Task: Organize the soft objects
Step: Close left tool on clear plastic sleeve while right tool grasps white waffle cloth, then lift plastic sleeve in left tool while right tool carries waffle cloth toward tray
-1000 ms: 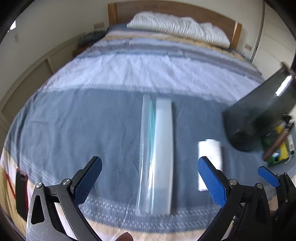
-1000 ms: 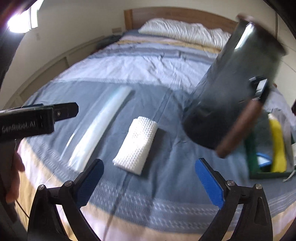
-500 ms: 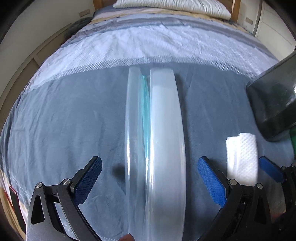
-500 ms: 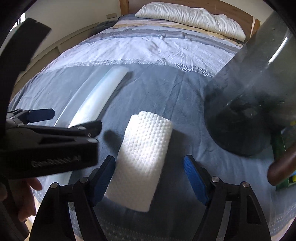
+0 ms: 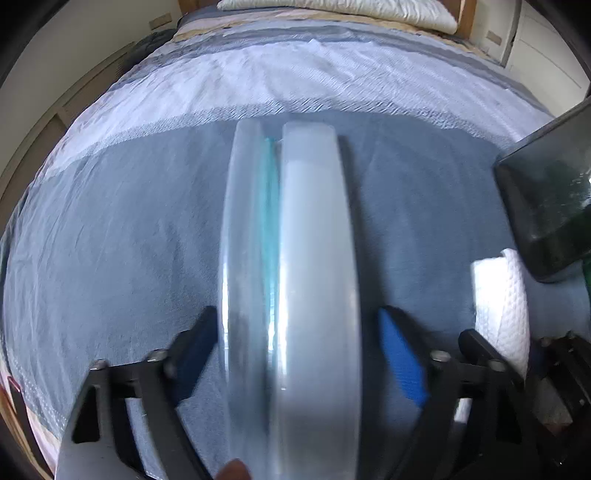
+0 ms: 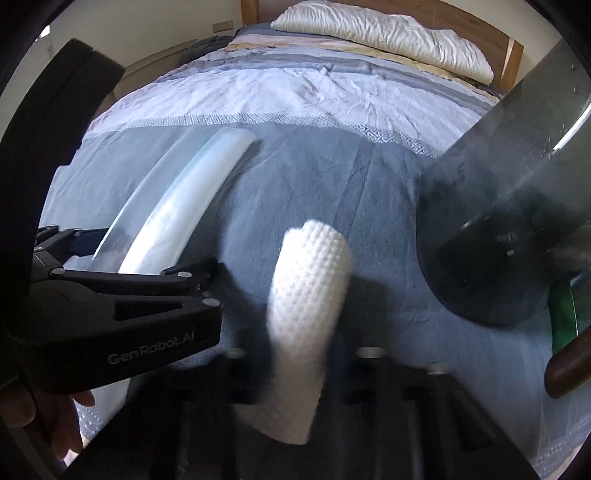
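Observation:
A long clear plastic package [image 5: 295, 258] with white and teal contents lies on the blue bedspread. My left gripper [image 5: 295, 354] straddles its near end, and its blue fingers [image 5: 399, 354] have narrowed onto its sides. A white waffle-textured rolled cloth [image 6: 306, 317] lies to its right. My right gripper [image 6: 299, 354] has closed on the cloth's near end, its fingers blurred and dark. The cloth also shows in the left wrist view [image 5: 502, 295]. The left gripper shows in the right wrist view [image 6: 122, 291].
A dark translucent bin [image 6: 517, 206] lies tilted on the bed at the right, also in the left wrist view [image 5: 550, 199]. A green item [image 6: 561, 310] and a brown handle [image 6: 569, 365] lie beside it. A white pillow [image 6: 380, 33] lies at the headboard.
Both grippers moved down and forward onto their objects and narrowed: the left around the plastic package, the right onto the white cloth, which now looks squeezed.

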{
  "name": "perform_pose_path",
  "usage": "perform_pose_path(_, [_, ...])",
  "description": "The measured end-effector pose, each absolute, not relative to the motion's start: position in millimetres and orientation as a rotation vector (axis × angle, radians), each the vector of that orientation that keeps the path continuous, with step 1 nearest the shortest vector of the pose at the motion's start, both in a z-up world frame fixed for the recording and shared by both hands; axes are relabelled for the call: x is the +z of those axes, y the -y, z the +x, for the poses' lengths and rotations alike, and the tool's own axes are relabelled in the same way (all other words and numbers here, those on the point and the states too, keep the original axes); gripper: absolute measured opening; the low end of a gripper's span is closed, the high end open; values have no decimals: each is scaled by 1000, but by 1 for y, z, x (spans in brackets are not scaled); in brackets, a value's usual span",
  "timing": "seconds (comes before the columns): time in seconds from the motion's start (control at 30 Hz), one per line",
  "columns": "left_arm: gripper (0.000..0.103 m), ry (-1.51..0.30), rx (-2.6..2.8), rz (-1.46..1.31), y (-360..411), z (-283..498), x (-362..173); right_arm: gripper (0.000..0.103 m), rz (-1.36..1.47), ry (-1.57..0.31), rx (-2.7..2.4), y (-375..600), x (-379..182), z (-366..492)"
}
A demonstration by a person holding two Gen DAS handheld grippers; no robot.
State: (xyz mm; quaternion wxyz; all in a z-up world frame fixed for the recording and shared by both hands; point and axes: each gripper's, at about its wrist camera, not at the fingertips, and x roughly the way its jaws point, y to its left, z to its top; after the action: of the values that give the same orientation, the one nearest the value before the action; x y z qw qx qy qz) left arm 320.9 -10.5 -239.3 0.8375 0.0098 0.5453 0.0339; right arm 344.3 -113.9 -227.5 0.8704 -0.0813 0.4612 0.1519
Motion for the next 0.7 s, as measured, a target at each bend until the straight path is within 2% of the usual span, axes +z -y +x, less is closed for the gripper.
perform_pose_path(0.07, [60, -1146, 65, 22, 13, 320, -238, 12, -162, -960, 336, 116, -225, 344])
perform_pose_path(0.13, [33, -1137, 55, 15, 15, 320, -235, 11, -157, -954, 348, 120, -223, 342])
perform_pose_path(0.2, [22, -1132, 60, 27, 19, 320, -234, 10, -147, -938, 357, 125, -221, 339])
perform_pose_path(0.23, [13, -1130, 64, 35, 20, 321, -234, 10, -141, -930, 361, 128, -220, 337])
perform_pose_path(0.43, [5, -1103, 75, 31, 19, 318, -229, 10, -116, -901, 404, 140, -214, 330])
perform_pose_path(0.7, [5, -1085, 125, 39, 17, 309, -224, 10, -122, -866, 437, 150, -204, 324])
